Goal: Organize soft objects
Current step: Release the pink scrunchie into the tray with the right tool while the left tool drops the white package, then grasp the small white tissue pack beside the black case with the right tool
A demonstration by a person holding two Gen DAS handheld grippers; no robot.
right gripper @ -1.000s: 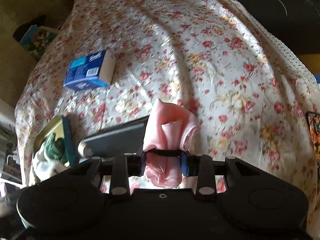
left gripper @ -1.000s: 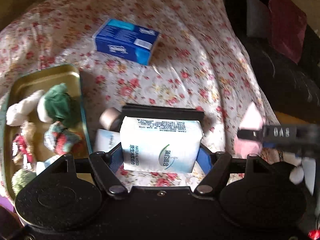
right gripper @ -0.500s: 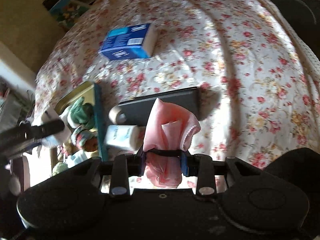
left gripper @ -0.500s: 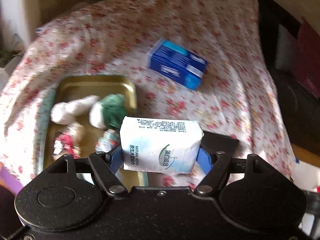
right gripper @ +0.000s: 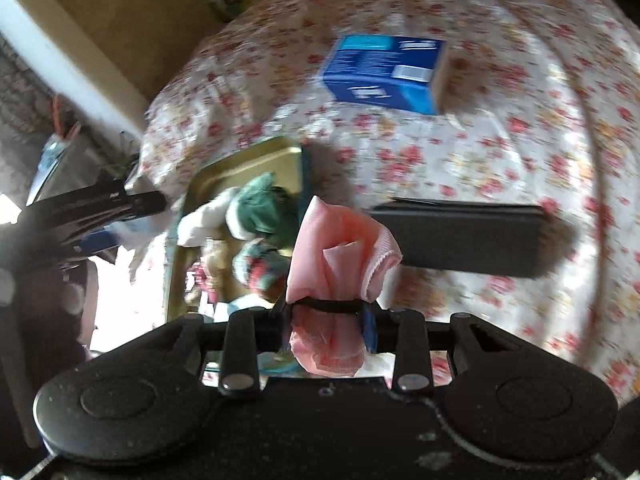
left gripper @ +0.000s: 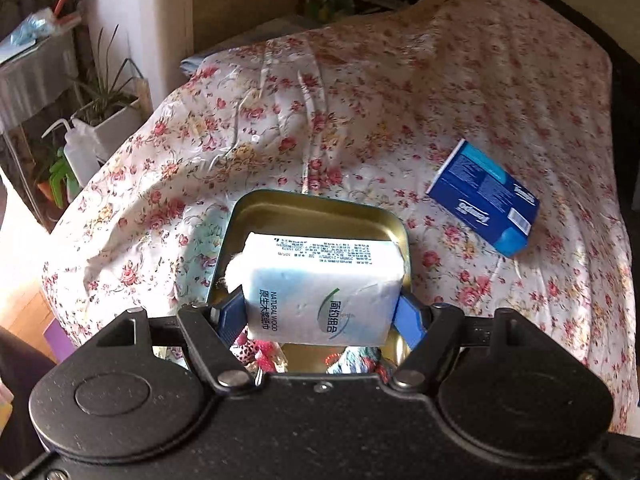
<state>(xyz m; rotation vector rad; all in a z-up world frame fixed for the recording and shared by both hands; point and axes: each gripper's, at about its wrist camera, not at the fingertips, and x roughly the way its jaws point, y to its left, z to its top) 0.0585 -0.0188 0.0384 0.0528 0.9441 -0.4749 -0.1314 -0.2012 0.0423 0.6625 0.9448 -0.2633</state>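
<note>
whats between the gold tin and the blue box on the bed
Only bare flowered bedspread lies between the tin and the blue box, seen in the left wrist view.

Both tilted downward, the left hand-held gripper [left gripper: 322, 312] stands half-spread, clamping; the right hand-held gripper [right gripper: 328, 320] pinched narrow.

A white tissue pack [left gripper: 324, 292] hangs above the gold tray [left gripper: 320, 208]; a bunched pink cloth [right gripper: 340, 256] beside it.
</note>
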